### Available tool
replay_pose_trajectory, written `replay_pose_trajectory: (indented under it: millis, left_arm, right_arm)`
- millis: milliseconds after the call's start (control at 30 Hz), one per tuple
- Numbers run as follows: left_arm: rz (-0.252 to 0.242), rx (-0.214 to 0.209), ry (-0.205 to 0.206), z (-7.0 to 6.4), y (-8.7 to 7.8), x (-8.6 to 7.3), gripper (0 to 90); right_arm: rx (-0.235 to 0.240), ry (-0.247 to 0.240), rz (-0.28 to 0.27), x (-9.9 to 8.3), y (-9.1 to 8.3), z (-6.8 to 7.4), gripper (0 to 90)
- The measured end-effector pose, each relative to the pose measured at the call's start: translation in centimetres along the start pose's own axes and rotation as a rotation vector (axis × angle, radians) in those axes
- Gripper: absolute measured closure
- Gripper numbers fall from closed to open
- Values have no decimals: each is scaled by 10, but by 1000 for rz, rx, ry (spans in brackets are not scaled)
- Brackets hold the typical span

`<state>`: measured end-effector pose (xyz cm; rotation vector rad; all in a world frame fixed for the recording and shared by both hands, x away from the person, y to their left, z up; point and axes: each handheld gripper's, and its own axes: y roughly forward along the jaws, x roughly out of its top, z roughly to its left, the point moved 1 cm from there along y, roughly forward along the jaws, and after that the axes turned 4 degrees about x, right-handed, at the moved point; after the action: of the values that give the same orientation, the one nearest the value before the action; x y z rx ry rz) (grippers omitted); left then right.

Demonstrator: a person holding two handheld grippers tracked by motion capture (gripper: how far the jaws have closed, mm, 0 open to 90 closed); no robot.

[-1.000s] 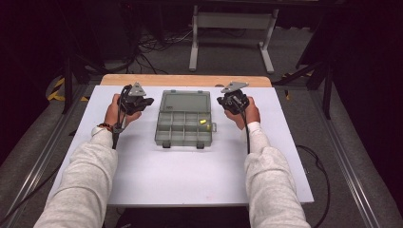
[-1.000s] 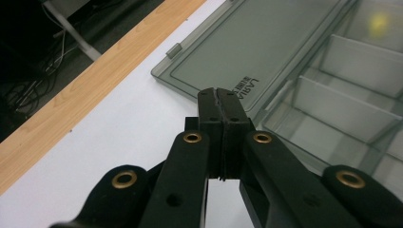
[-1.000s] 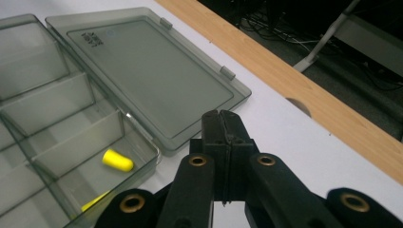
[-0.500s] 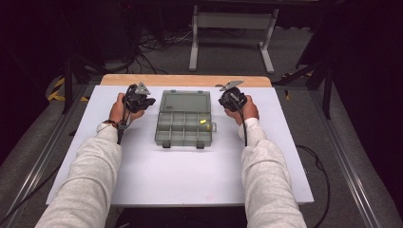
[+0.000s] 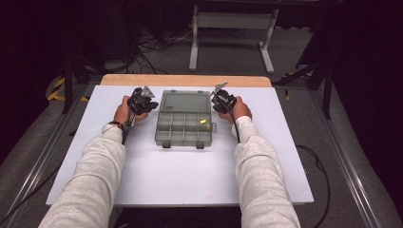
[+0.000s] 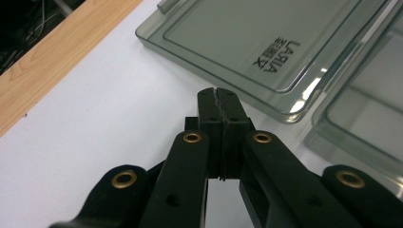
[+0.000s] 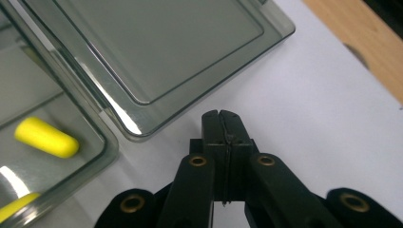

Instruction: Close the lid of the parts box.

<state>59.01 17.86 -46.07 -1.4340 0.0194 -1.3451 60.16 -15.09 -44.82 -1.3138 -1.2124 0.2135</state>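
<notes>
While the grey organizer box [image 5: 184, 126] lies open at the middle of the white tabletop [image 5: 180, 175], its lid [image 6: 247, 42] folded flat behind it, we see the left gripper [image 5: 141, 101] just left of that lid and the right gripper [image 5: 221, 100] just right of it. Both pairs of jaws are pressed together on nothing. A yellow piece [image 7: 46, 137] sits in a right-hand compartment of the box.
</notes>
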Motion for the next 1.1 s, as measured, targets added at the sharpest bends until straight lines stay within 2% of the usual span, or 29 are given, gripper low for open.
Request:
replay_pose_trajectory:
  millis: [67,133,267,467,567,700,800,867,967,1000,1100]
  left_arm:
    - [-2,-16,-1,-2,3,1,900]
    - [6,-6,3,-4,6,1,900]
    - [34,-34,2,-5,13,-3,900]
    - [16,-40,-13,-5,14,-3,900]
    - [5,-36,-15,-5,16,-3,899]
    - [-2,-42,-30,-3,18,-2,899]
    - [-5,-41,-40,-3,20,-1,899]
    - [-8,-42,-47,-2,20,-2,899]
    - [-17,-55,-67,0,20,-3,900]
    - [-19,-47,-64,0,21,-3,900]
    - [-24,-56,-70,1,21,-4,900]
  right_arm:
    - [2,4,10,-1,2,0,900]
    - [18,2,23,-2,5,0,900]
    - [27,-17,29,-1,5,0,900]
    - [63,-54,34,3,8,0,900]
    - [87,-44,14,2,9,-3,900]
    - [93,-32,-18,0,10,-5,900]
    - [74,-15,-73,0,15,-6,900]
    - [72,-19,-77,0,16,-6,900]
    - [85,10,-99,0,18,-8,900]
    - [76,2,-95,2,18,-8,900]
    - [55,3,-110,3,21,-6,900]
